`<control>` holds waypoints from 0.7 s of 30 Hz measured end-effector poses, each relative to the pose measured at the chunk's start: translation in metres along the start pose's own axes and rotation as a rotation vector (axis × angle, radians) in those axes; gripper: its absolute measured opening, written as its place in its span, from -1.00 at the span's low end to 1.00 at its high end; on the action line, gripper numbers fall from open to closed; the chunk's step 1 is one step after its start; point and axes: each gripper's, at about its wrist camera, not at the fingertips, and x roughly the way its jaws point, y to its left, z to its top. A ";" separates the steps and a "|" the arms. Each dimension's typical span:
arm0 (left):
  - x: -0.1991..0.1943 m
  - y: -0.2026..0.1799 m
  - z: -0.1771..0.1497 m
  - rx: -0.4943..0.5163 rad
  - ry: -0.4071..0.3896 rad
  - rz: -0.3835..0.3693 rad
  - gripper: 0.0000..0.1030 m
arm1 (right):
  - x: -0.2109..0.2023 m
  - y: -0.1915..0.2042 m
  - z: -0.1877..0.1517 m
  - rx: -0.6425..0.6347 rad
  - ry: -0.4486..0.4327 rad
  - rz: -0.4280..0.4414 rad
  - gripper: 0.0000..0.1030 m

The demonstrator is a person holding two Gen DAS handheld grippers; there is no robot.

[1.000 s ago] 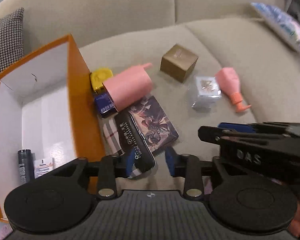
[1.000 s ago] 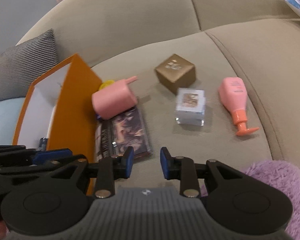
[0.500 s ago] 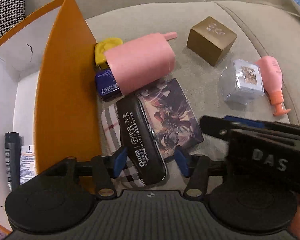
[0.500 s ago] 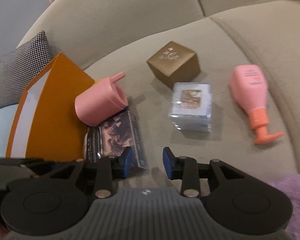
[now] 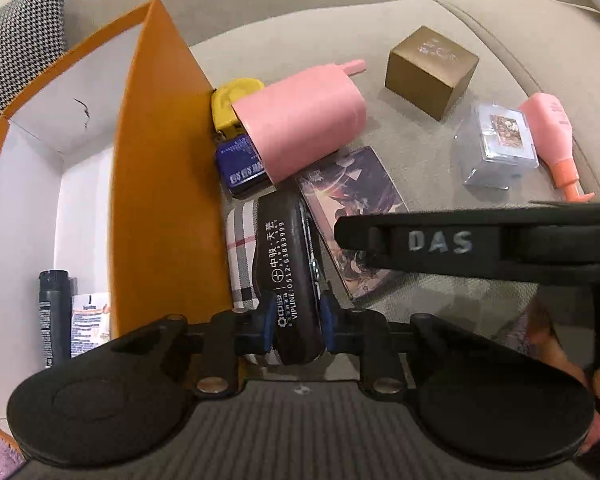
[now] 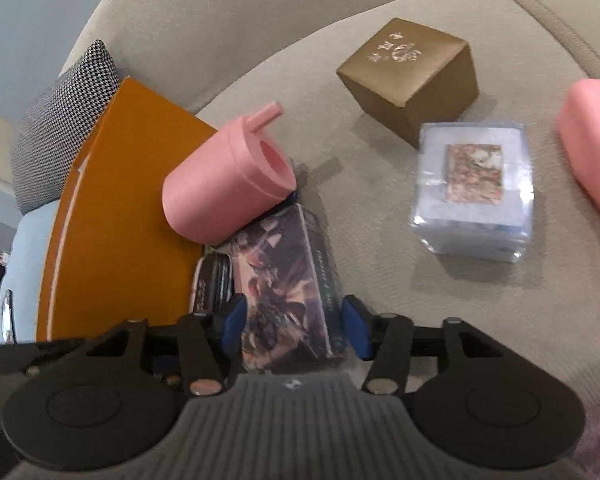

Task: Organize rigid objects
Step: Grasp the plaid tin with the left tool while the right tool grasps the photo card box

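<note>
A black glasses case [image 5: 290, 280] with white print lies on a plaid case [image 5: 242, 256], against the orange box [image 5: 164, 184]. Beside it an illustrated flat box [image 6: 288, 280] lies under a toppled pink cup [image 5: 300, 124]. A gold cube box [image 6: 412, 76], a clear cube [image 6: 476, 184] and a pink pump bottle [image 5: 552, 136] lie apart on the sofa cushion.

Soft, even indoor light; faint shadows under the gold cardboard cube [image 6: 410, 76]. Mild glare on the clear plastic box [image 6: 474, 192] just beside it. Strong fisheye bending and dark corners. Slight motion blur in right wrist view.
</note>
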 end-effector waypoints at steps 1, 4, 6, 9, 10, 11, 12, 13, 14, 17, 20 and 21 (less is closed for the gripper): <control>-0.003 -0.001 -0.001 0.007 -0.007 0.006 -0.58 | 0.002 0.002 0.000 -0.011 -0.003 -0.006 0.11; -0.011 -0.005 -0.003 0.055 -0.031 0.042 -0.63 | 0.001 0.013 -0.005 -0.093 -0.026 -0.045 -0.19; -0.017 -0.008 -0.005 0.084 -0.045 0.074 -0.66 | 0.000 0.013 -0.006 -0.082 -0.025 -0.017 -0.36; -0.022 -0.007 -0.009 0.096 -0.058 0.099 -0.66 | -0.006 0.012 -0.009 -0.047 -0.021 0.033 -0.47; -0.023 -0.007 -0.009 0.100 -0.060 0.103 -0.66 | -0.008 0.013 -0.010 -0.048 -0.024 0.043 -0.48; -0.022 -0.007 -0.009 0.107 -0.060 0.106 -0.66 | -0.008 0.015 -0.011 -0.052 -0.023 0.053 -0.50; -0.021 -0.007 -0.008 0.113 -0.058 0.109 -0.64 | -0.008 0.017 -0.011 -0.058 -0.019 0.066 -0.51; -0.021 -0.008 -0.008 0.120 -0.057 0.115 -0.63 | -0.007 0.019 -0.011 -0.062 -0.014 0.080 -0.51; -0.021 -0.011 -0.008 0.137 -0.058 0.129 -0.62 | -0.005 0.021 -0.011 -0.064 -0.008 0.098 -0.52; -0.020 -0.015 -0.011 0.181 -0.066 0.165 -0.56 | -0.001 0.027 -0.008 -0.069 -0.004 0.130 -0.48; -0.020 -0.018 -0.013 0.211 -0.074 0.194 -0.40 | 0.016 0.028 -0.002 -0.021 0.033 0.175 -0.44; -0.019 -0.019 -0.014 0.223 -0.080 0.208 -0.26 | 0.021 0.029 -0.002 -0.014 0.040 0.178 -0.45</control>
